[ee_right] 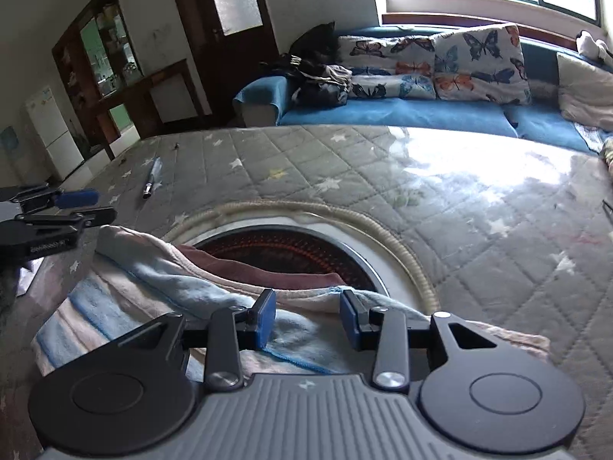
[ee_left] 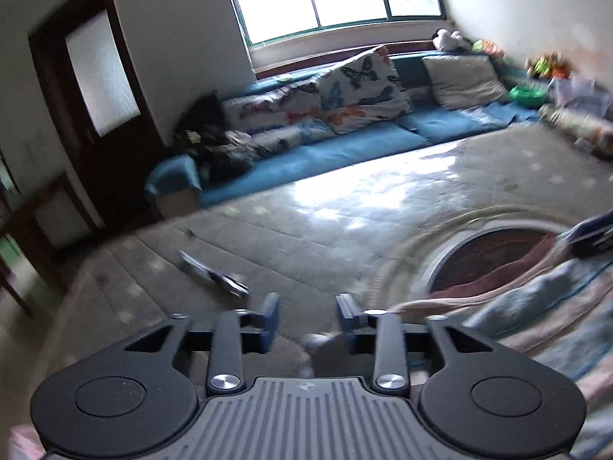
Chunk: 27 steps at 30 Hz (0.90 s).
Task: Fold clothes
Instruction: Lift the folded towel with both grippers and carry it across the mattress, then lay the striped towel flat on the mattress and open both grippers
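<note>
Striped blanket [ee_right: 184, 299] lying on the quilted table [ee_right: 459, 230], partly over a round heater opening [ee_right: 299, 253]. Right gripper [ee_right: 308, 316] hovers over the blanket's far edge, fingers released with cloth below, not pinched. Left gripper [ee_left: 308, 316] sits off the blanket's left end, fingers parted and empty. The blanket's long axis runs left to right; open table lies beyond.
</note>
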Each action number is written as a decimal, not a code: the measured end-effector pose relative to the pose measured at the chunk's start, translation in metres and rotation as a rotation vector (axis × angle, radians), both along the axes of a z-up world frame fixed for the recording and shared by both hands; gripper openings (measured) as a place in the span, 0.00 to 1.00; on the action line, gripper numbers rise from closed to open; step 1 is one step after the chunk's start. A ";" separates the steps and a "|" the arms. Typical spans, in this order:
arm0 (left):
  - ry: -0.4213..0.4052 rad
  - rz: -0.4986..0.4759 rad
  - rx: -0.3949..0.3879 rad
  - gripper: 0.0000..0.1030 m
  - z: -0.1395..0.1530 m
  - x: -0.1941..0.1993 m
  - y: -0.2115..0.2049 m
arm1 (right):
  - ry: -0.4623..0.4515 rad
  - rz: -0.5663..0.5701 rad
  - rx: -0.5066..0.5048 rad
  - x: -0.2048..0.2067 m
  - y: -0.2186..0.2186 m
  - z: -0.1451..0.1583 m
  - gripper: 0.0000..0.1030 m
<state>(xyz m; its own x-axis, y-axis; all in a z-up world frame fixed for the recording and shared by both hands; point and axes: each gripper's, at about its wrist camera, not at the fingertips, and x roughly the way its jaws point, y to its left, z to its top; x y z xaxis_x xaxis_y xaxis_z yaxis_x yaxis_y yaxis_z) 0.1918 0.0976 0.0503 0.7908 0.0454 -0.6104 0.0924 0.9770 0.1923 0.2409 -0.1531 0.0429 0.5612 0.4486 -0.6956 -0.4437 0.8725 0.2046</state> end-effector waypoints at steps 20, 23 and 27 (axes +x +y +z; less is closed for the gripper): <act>0.146 -0.105 -0.181 0.24 -0.035 0.027 -0.027 | -0.066 0.130 -0.085 -0.006 0.065 -0.010 0.36; 0.141 -0.107 -0.189 0.24 -0.035 0.026 -0.025 | -0.085 0.161 -0.121 -0.012 0.080 -0.015 0.36; 0.144 -0.104 -0.204 0.24 -0.036 0.027 -0.023 | -0.092 0.209 -0.136 -0.022 0.092 -0.017 0.36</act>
